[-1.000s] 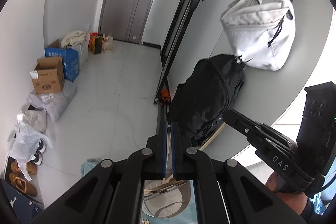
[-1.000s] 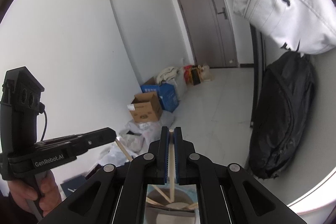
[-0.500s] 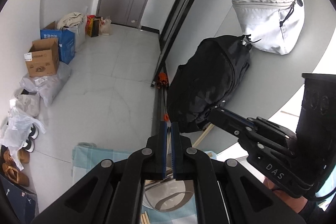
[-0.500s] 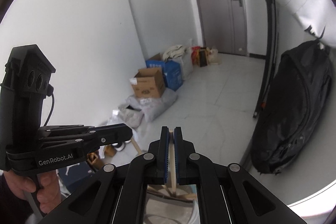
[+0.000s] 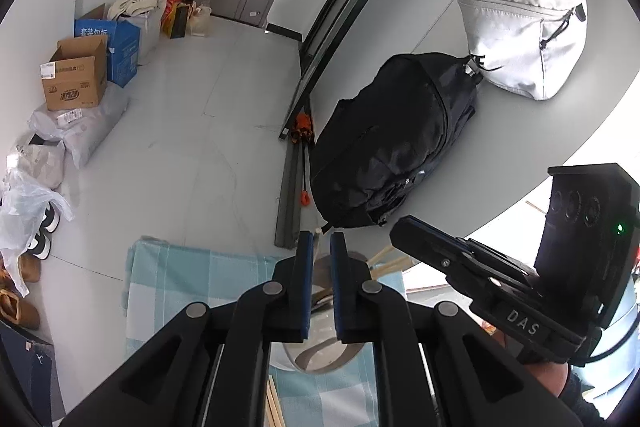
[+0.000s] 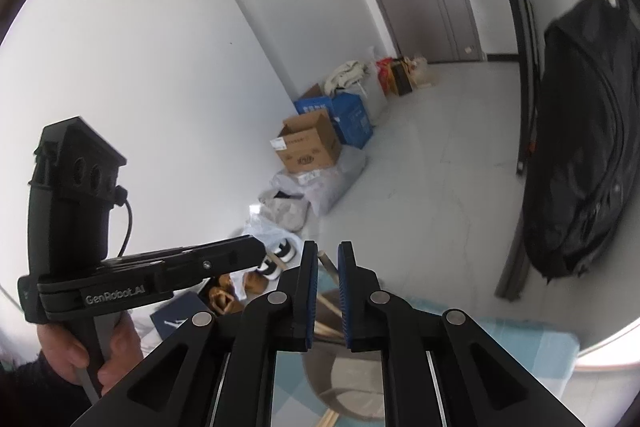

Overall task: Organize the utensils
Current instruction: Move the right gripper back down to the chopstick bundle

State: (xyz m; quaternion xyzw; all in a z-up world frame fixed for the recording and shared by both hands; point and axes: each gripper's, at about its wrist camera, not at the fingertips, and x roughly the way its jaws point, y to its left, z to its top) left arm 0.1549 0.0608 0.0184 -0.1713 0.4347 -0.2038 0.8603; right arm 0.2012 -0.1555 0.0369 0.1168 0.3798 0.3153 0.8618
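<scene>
A grey round cup [image 5: 320,361] stands on a blue checked cloth [image 5: 180,279] below both grippers, and several wooden chopsticks [image 5: 386,259] lean out of it. My left gripper [image 5: 322,247] hangs just over the cup. Its jaws are opening, and one chopstick [image 5: 317,241] stands loose in the gap. My right gripper [image 6: 328,259] is over the same cup [image 6: 340,383]. Its jaws are opening too, with a chopstick [image 6: 327,263] leaning free between the pads. Each gripper shows in the other's view, held in a hand [image 6: 116,351].
A black backpack [image 5: 392,147] and a white bag [image 5: 520,27] rest against the wall at the right. Cardboard boxes [image 5: 76,79], plastic bags and shoes [image 5: 44,247] line the floor at the left. More chopsticks [image 5: 274,403] lie on the cloth.
Both grippers have sunk toward the cup and tilted further down. Their jaws, earlier pinched on a chopstick each, now stand apart.
</scene>
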